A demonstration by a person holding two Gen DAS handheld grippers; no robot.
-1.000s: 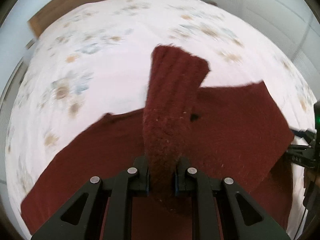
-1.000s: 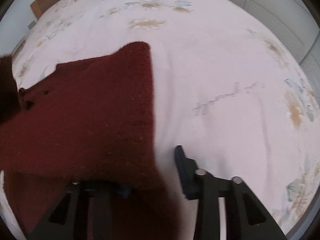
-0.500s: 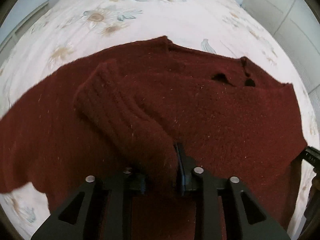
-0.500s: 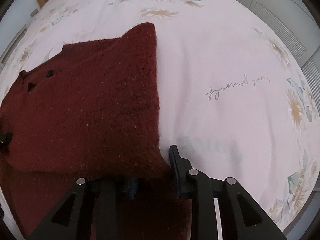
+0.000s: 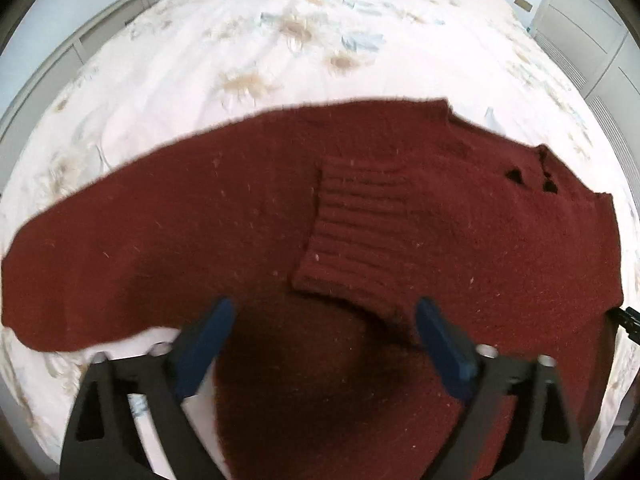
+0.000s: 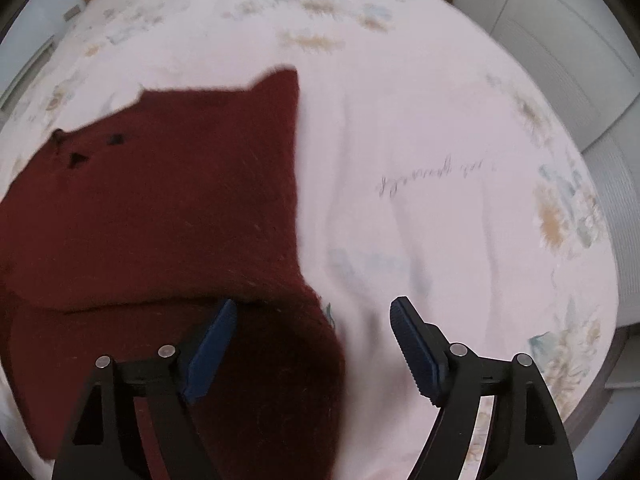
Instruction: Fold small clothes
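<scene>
below us, we see the dark red sweater [image 5: 248,216] spread flat on the floral bedsheet [image 5: 304,40], filling the middle of the left wrist view from nine to three o'clock. its ribbed cuff [image 5: 360,240] lies folded across the body, just ahead of our left gripper [image 5: 322,316] — jaws opening wide, nothing pinched. our right gripper [image 6: 312,312] hangs over the sweater's edge at six o'clock, jaws opening too — knit lies under the gap, pads clear of it. bare sheet with faint script [image 6: 432,176] runs toward three o'clock.
</scene>
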